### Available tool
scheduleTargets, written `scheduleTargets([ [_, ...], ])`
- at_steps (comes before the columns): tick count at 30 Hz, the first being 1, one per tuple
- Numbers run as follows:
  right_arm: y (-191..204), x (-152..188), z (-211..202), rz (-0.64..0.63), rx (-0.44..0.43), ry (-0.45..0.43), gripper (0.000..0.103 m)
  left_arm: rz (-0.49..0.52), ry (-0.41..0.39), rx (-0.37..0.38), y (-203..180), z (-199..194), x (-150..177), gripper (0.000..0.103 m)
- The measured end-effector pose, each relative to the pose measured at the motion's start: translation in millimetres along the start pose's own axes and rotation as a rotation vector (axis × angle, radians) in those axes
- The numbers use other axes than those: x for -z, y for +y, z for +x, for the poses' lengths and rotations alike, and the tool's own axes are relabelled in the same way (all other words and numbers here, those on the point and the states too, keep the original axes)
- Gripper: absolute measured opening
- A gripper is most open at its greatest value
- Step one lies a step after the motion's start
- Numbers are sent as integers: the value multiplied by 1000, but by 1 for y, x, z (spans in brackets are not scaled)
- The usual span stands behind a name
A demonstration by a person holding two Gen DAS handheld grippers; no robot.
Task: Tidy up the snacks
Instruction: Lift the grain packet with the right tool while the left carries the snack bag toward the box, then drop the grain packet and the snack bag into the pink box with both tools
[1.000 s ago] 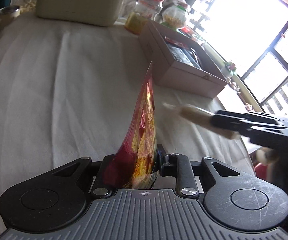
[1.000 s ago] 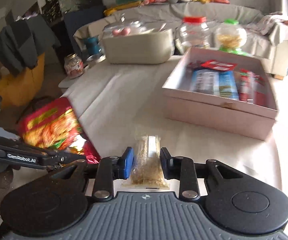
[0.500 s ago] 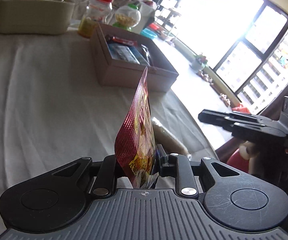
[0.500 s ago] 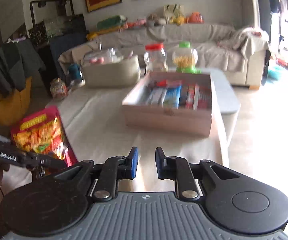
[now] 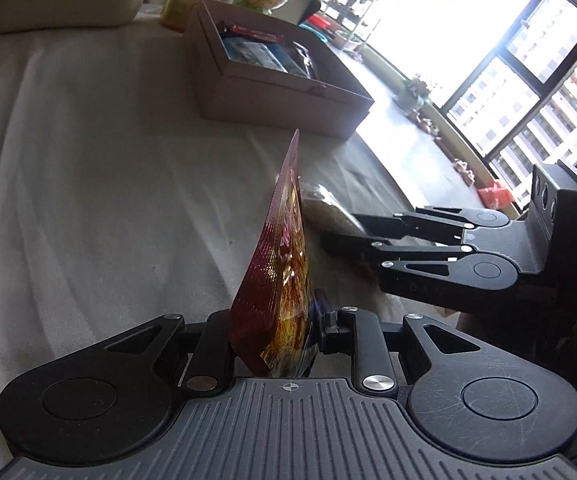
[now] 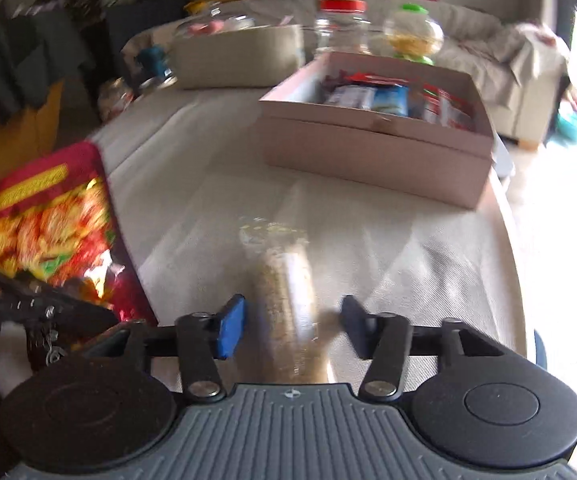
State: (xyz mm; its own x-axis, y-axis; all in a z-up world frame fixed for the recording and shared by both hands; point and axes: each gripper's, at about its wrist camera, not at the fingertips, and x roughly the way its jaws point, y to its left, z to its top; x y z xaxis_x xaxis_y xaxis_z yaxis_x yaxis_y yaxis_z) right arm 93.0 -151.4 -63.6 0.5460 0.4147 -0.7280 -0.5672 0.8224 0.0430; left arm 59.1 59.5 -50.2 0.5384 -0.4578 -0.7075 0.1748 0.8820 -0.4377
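Observation:
My left gripper (image 5: 276, 320) is shut on the bottom edge of a red snack packet (image 5: 280, 280), which stands edge-on above the white tablecloth. From the right wrist view the same red packet (image 6: 48, 224) shows its front at the left. My right gripper (image 6: 292, 324) is low over the table and its jaws are opening. A clear packet of brown snack (image 6: 284, 300) lies on the cloth between them, and the pads do not touch it. In the left wrist view the right gripper (image 5: 338, 230) reaches in from the right over that clear packet (image 5: 324, 212). An open pink box (image 6: 368, 148) with several snack packs stands beyond.
A cream tub (image 6: 236, 56), a red-lidded jar (image 6: 342, 24) and a green-lidded jar (image 6: 410, 36) stand behind the box (image 5: 280, 100). The table's edge (image 6: 512, 240) runs close on the right. A sofa lies beyond, and bright windows (image 5: 528, 60) to the right.
A second ago my right gripper held the clear packet; half a second ago it was up and empty. Now it is low with its jaws around the packet on the cloth. The left gripper shifted sideways.

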Motion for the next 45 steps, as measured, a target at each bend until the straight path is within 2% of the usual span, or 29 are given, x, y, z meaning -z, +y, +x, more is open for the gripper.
scheduleTargets([
  [3, 0, 0, -16, -6, -14, -17, 28, -21, -8, 28, 0, -6, 0, 25],
  [6, -18, -15, -44, 54, -23, -70, 28, -35, -41, 103, -7, -18, -18, 25],
  [8, -30, -31, -65, 81, -12, -132, 28, -25, -92, 141, -14, -29, -44, 25],
  [12, -48, -70, -108, 81, 82, -294, 28, -24, -204, 190, -23, -31, -118, 25],
  [17, -65, -99, -122, 85, 165, -381, 28, -121, -227, 225, -17, 35, -211, 25],
  [20, -77, -107, -113, 101, 190, -374, 28, -131, -151, 231, -12, 94, -247, 25],
  [22, -86, -111, -103, 129, 200, -349, 28, -153, -96, 174, -2, 125, -258, 26],
  [23, -90, -114, -97, 142, 204, -334, 28, -160, -94, 141, 5, 133, -259, 33],
  [24, -95, -116, -89, 151, 205, -320, 28, -159, -100, 106, 12, 134, -260, 34],
  [27, -103, -124, -68, 169, 199, -285, 28, -154, -158, 92, 30, 120, -257, 33],
  [30, -112, -137, -41, 234, 151, -249, 28, -142, -244, 39, 42, 90, -249, 33],
  [35, -113, -167, 15, 366, 43, -188, 29, -59, -388, -91, 34, 39, -208, 33],
  [38, -106, -179, 40, 420, 55, -178, 33, 4, -428, -158, 20, 9, -180, 33],
  [41, -93, -180, 36, 393, 60, -202, 47, 57, -442, -197, 0, -14, -150, 33],
  [45, -65, -151, -3, 317, 94, -250, 56, 102, -450, -192, -28, -30, -112, 33],
])
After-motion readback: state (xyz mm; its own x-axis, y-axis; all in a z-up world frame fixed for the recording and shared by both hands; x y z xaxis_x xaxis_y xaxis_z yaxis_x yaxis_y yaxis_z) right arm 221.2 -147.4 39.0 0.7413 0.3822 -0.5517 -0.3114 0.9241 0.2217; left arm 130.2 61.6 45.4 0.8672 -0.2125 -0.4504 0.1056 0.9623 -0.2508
